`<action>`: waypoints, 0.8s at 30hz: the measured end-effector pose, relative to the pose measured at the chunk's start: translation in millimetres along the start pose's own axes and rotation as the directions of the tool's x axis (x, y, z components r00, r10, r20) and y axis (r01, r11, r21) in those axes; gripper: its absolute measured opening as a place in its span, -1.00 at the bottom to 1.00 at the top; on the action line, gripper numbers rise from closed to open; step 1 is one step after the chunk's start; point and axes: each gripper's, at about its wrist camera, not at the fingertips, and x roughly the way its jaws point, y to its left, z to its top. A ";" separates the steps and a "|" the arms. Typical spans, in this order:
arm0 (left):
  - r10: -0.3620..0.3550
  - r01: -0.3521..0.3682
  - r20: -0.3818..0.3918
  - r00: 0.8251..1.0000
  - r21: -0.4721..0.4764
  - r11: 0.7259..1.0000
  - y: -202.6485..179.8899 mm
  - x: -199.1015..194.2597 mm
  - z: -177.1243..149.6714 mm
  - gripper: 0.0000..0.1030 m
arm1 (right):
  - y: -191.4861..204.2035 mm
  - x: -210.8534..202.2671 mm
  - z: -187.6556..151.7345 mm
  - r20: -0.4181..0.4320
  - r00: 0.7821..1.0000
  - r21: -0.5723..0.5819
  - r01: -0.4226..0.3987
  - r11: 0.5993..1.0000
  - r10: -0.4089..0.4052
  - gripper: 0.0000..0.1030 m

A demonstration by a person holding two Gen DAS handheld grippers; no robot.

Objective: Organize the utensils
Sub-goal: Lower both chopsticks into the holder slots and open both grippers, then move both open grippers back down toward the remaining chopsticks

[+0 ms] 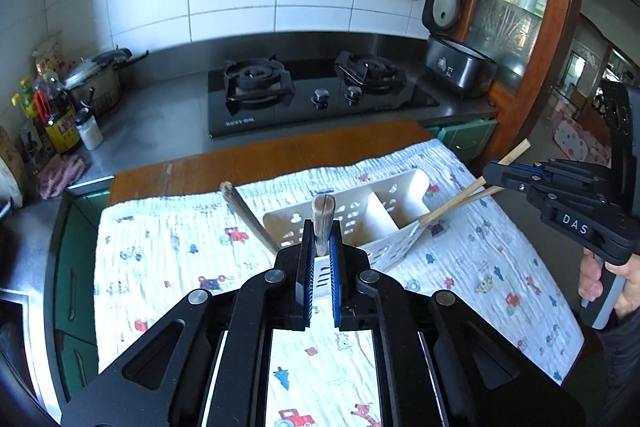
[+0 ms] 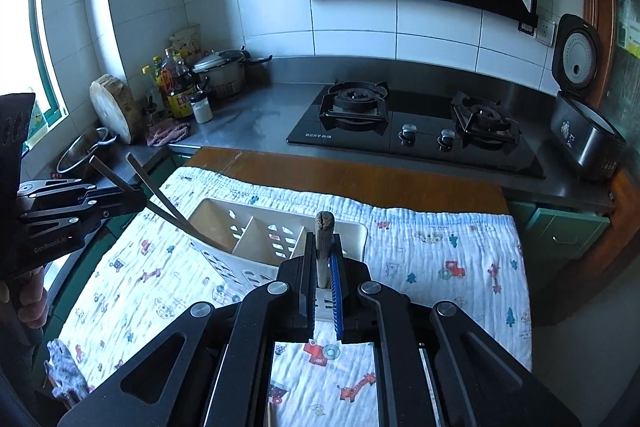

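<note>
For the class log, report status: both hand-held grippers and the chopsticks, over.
Left hand-held gripper shut on left chopsticks. Right hand-held gripper shut on right chopsticks. Both pairs angled into white holder. Nothing blocking.

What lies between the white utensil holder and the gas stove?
A band of the printed cloth, then bare brown tabletop; nothing stands there. Both wrist views show it.

We hold our left gripper (image 1: pixel 320 247) nearly closed, fingers level. Our right gripper (image 2: pixel 323 259) is likewise pinched narrow, seemingly clamped, with our right hand (image 1: pixel 604 279) wrapped round its handle.
</note>
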 end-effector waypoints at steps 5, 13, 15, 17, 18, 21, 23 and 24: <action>0.012 -0.013 -0.030 0.999 -0.024 1.000 5.1 13.7 -2.9 -0.87 | -1.0 6.3 -2.5 -0.009 1.000 0.011 -0.004 1.000 0.004 -0.86; 0.025 -0.026 -0.019 1.000 -0.046 0.999 12.4 10.7 -6.6 -0.76 | -6.5 -5.5 -1.5 0.024 1.000 0.015 0.015 1.000 -0.016 -0.63; 0.028 -0.028 -0.001 1.000 -0.045 0.999 11.8 3.0 -7.9 -0.64 | -7.8 -14.6 -2.3 0.042 0.999 0.022 0.015 1.000 -0.016 -0.52; 0.029 -0.028 0.018 0.999 -0.050 0.998 11.2 -7.5 -10.3 -0.60 | -9.0 -26.8 -4.9 0.061 0.998 0.024 0.018 1.000 -0.019 -0.46; 0.028 -0.027 0.030 0.999 -0.052 0.998 10.3 -13.9 -12.1 -0.60 | -9.1 -33.2 -7.0 0.070 0.997 0.025 0.016 1.000 -0.018 -0.45; 0.029 -0.025 0.062 0.998 -0.064 0.998 8.6 -34.6 -23.2 -0.60 | -7.2 -55.5 -21.2 0.098 0.995 0.030 -0.003 1.000 0.000 -0.41; 0.034 -0.029 0.085 0.996 -0.059 0.998 4.7 -49.2 -34.5 -0.57 | -3.7 -68.7 -36.2 0.109 0.994 0.015 -0.005 1.000 0.003 -0.40; 0.031 -0.025 0.094 0.995 -0.059 0.998 2.1 -56.7 -41.6 -0.53 | -2.0 -73.7 -43.9 0.112 0.994 0.010 -0.007 1.000 0.006 -0.39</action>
